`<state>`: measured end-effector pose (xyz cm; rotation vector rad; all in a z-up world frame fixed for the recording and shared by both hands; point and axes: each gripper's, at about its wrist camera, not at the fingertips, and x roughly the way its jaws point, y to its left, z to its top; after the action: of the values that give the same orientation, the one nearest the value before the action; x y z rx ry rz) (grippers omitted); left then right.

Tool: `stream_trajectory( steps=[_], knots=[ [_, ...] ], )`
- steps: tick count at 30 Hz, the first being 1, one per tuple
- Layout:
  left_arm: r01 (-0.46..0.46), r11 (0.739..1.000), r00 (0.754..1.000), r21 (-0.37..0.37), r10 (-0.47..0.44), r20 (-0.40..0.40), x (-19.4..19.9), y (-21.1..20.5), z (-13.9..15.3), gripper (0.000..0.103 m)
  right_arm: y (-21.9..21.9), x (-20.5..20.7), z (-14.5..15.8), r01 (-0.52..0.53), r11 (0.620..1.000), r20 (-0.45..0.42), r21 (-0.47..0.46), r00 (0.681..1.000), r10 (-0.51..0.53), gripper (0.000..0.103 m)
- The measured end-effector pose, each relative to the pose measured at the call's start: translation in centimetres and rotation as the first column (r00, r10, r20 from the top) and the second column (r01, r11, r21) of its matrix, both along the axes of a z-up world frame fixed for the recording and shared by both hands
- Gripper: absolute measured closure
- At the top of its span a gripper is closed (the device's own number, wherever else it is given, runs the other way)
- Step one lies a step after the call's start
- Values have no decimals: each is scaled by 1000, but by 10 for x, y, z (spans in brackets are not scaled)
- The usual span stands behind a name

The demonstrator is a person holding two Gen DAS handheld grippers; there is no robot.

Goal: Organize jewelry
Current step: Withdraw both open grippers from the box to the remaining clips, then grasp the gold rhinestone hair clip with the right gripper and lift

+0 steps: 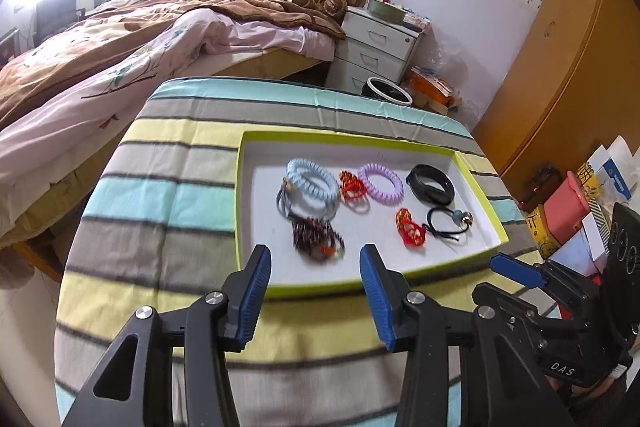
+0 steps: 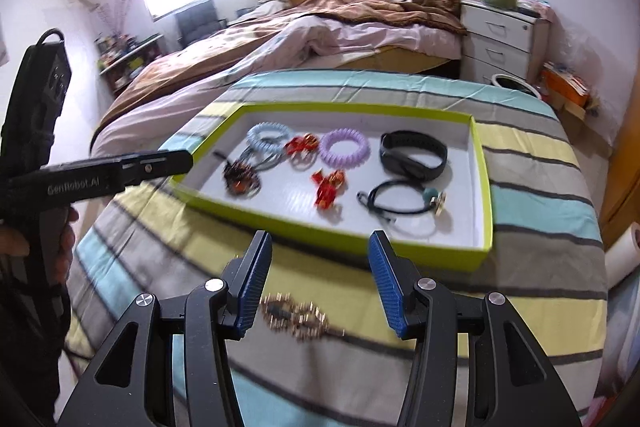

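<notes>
Striped cloth point(image 1: 160, 195) below: both grippers, left point(image 1: 316, 291) and right point(image 2: 318, 281), level, jaws wide, empty.

- "DAS" in pale letters on the black body of the right tongs point(image 1: 516, 273), low at the right edge of the left wrist view.
- "GenRobot.AI" along the black side of the left tongs point(image 2: 176, 161), seen from the right wrist view.

Both wrist cams look forward and down over our fingers, close above the striped table point(image 1: 168, 163). We share the green-rimmed tray point(image 1: 360, 139) and the bed point(image 1: 120, 59) behind; right cam sits further right.
</notes>
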<state>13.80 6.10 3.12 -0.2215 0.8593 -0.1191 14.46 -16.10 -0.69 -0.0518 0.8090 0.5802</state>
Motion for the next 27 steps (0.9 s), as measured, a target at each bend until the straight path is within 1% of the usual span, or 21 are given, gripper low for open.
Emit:
stream_trajectory(
  steps=[5,12,16,20,21,22,24,27],
  knots=[
    [-12,1000,1000,-9,12,-18,-25,0,-8,57,-2,-10,-12,-75,997,-45,23,996,76,52],
    [-27,999,999,-19,26,-38,-53,0,-18,57,5,-16,-30,-136,991,-105,-14,985,134,52],
    [-38,999,998,-30,37,-44,-66,4,-23,57,8,-28,-32,-162,986,-109,-36,981,158,52],
    [-43,998,998,-40,41,-49,-72,5,-26,57,12,-42,-31,-207,978,-123,-25,972,202,52],
    [-42,998,998,-41,40,-52,-73,4,-27,57,14,-45,-31,-212,977,-114,-33,972,207,52],
    [-41,998,998,-41,39,-54,-74,4,-27,57,14,-46,-30,-204,978,-100,-43,975,199,52],
    [-36,999,998,-42,33,-53,-75,2,-27,57,12,-44,-27,-145,988,-74,-56,987,141,52],
    [-31,998,998,-47,29,-51,-77,1,-27,57,11,-33,-28,-64,997,-98,-36,993,60,52]
  ],
)
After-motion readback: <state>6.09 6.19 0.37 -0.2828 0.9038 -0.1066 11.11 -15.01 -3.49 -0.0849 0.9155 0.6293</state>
